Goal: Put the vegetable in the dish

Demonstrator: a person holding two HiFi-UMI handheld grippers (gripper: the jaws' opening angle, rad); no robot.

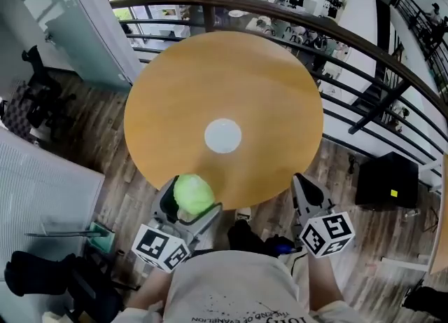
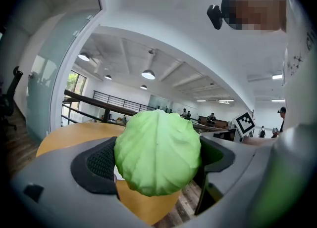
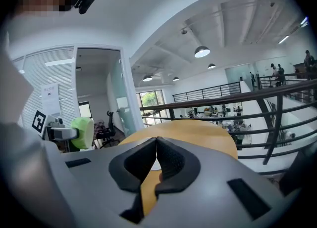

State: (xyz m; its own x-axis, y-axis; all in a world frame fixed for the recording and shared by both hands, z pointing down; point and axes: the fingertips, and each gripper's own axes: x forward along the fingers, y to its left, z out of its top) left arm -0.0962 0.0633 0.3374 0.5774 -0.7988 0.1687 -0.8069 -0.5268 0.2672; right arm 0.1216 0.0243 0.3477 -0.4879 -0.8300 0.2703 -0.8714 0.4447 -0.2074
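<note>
A pale green cabbage (image 1: 192,194) sits between the jaws of my left gripper (image 1: 187,202), which is shut on it at the near edge of the round wooden table (image 1: 273,90). In the left gripper view the cabbage (image 2: 157,152) fills the gap between the black pads. A small white dish (image 1: 222,135) lies flat at the table's middle, beyond the cabbage. My right gripper (image 1: 303,187) is at the table's near right edge, shut with its pads touching and nothing between them (image 3: 155,162). From the right gripper view the cabbage (image 3: 83,132) shows at the left.
A dark curved railing (image 1: 336,34) runs behind the table, with an open drop to a lower floor past it. A black box (image 1: 386,181) stands on the wood floor at the right. Black office chairs (image 1: 35,97) stand at the left.
</note>
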